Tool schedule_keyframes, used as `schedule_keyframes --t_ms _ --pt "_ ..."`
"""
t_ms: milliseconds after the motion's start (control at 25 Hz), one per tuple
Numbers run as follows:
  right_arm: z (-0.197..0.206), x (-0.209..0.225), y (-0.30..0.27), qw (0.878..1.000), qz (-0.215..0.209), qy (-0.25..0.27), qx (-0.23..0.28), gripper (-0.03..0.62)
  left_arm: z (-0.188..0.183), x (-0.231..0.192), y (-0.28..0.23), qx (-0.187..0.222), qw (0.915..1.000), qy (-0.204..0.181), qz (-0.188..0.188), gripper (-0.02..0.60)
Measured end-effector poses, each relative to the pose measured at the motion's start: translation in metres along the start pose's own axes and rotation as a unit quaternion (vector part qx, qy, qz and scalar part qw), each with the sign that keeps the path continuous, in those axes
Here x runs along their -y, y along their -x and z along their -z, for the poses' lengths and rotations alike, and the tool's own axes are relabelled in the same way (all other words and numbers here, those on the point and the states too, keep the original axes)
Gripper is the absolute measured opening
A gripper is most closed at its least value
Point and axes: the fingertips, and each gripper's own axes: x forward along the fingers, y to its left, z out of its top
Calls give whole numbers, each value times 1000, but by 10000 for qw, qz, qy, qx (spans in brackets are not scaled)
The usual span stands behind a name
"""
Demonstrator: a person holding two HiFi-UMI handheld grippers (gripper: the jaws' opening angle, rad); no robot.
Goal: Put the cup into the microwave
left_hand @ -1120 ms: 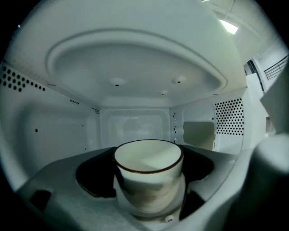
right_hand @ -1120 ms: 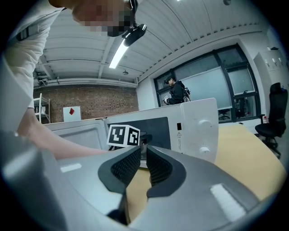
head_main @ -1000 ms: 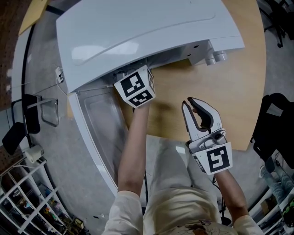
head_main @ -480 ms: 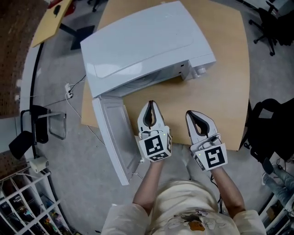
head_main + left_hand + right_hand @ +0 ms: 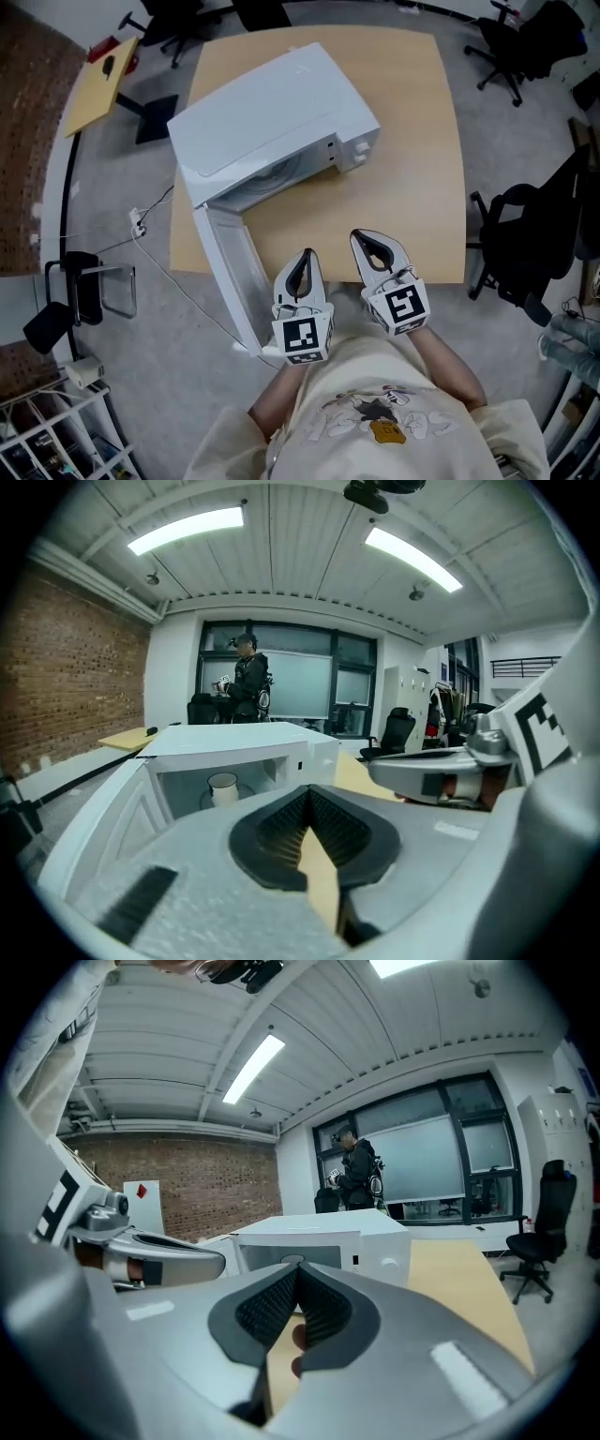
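Cup in the open microwave, both grippers clenched on nothing at the table's (image 5: 412,169) 6 o'clock edge.
The cup (image 5: 223,787) stands upright inside the microwave (image 5: 272,112), at 10 o'clock from the left gripper's (image 5: 305,255) tips in its own view. The door (image 5: 225,272) hangs open toward 7 o'clock. The left jaws have just been closing and meet empty. The right gripper (image 5: 361,236), at its 2 o'clock, is pinched together likewise.

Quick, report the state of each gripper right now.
Left gripper: closed, jaws just shut, nothing between them.
Right gripper: closed, jaws together, holding nothing.
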Motion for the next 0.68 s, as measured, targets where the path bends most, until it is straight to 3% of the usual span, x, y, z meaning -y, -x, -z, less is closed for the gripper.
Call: schedule_keyframes --t_ms 280,680 --pt "-7 -20 1 9998 -130 90 90 6 -1 22 16 31 9993 -104 348 5" --pt "-6 -38 1 9996 -199 195 83 6 -3 19 18 138 9988 -105 454 5"
